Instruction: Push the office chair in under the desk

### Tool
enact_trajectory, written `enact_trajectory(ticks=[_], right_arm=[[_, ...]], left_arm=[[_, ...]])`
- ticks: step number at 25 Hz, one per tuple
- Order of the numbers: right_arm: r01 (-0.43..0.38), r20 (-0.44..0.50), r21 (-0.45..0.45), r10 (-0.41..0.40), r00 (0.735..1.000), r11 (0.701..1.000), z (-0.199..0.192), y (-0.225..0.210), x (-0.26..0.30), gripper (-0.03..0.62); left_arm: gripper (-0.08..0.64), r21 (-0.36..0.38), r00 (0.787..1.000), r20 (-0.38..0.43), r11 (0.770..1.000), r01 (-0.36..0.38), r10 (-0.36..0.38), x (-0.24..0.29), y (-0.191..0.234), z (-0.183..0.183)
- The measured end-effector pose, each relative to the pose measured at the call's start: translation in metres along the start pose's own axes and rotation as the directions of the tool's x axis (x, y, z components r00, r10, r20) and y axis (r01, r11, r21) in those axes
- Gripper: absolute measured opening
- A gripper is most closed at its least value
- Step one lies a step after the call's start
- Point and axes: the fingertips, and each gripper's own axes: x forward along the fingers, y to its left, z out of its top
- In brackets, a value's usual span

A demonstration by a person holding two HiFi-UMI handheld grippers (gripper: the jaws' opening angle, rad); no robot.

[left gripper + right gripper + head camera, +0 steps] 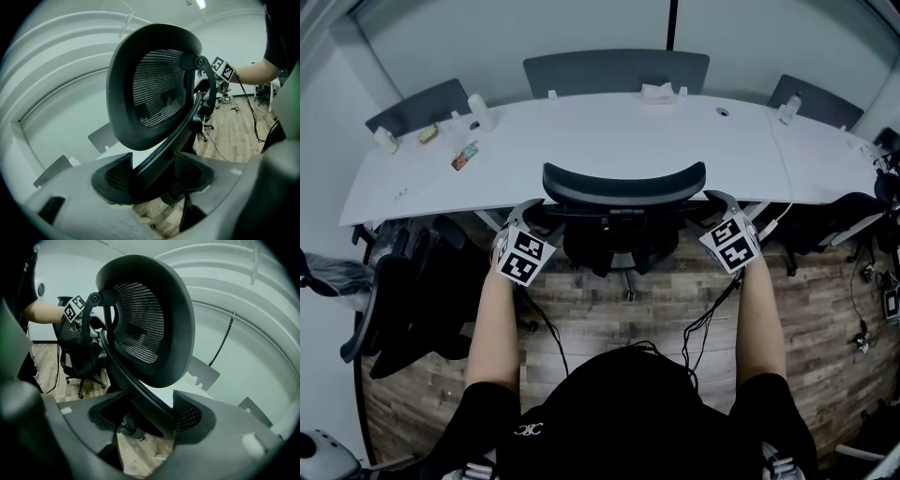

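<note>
Roughly, mostly in, not finished:

- Office chair (623, 183) sits centred at the desk (609, 141) near edge. From the head view its curved back top overlaps that edge.
- The seat is hidden below the chair back, so I can't tell how far under the desk top it goes. The base and castors show on the wood floor (609, 309) just outside the desk's near edge.
- Left gripper (528, 217) has its jaws clamped on the left back-frame strut (164, 140), at the desk's near side.
- Right gripper (720, 208) does the same on the right strut (131, 385), jaws closed around it. This mirrors the left.
- Done, by my read: both grips are set, and the chair is lined up and brought to the desk.
- Left, by my read: a short final shove toward the desk until the back meets the edge, then let go with both.
- Risk: a spare chair (403, 300) is parked off the desk's left end, clear of the path. Cables hang at the desk's near-right side, close to the right arm.
</note>
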Motion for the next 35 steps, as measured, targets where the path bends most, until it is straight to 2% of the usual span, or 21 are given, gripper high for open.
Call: enact_trajectory(ticks=[11, 24, 35], right_arm=[[0.007, 0.003, -0.002, -0.007, 1.0, 1.0, 0.003, -0.026, 0.018, 0.305], [0.014, -0.004, -0.002, -0.014, 1.0, 1.0, 0.005, -0.036, 0.03, 0.31], [0.028, 0.036, -0.015, -0.027, 0.999, 1.0, 0.006, -0.045, 0.038, 0.316]], left_arm=[[0.275, 0.0, 1.0, 0.012, 1.0, -0.015, 0.015, 0.024, 0.016, 0.012], [0.275, -0.006, 1.0, 0.006, 1.0, -0.006, 0.006, 0.037, 0.024, 0.014], [0.275, -0.001, 1.0, 0.025, 1.0, -0.013, 0.013, 0.047, 0.03, 0.017]])
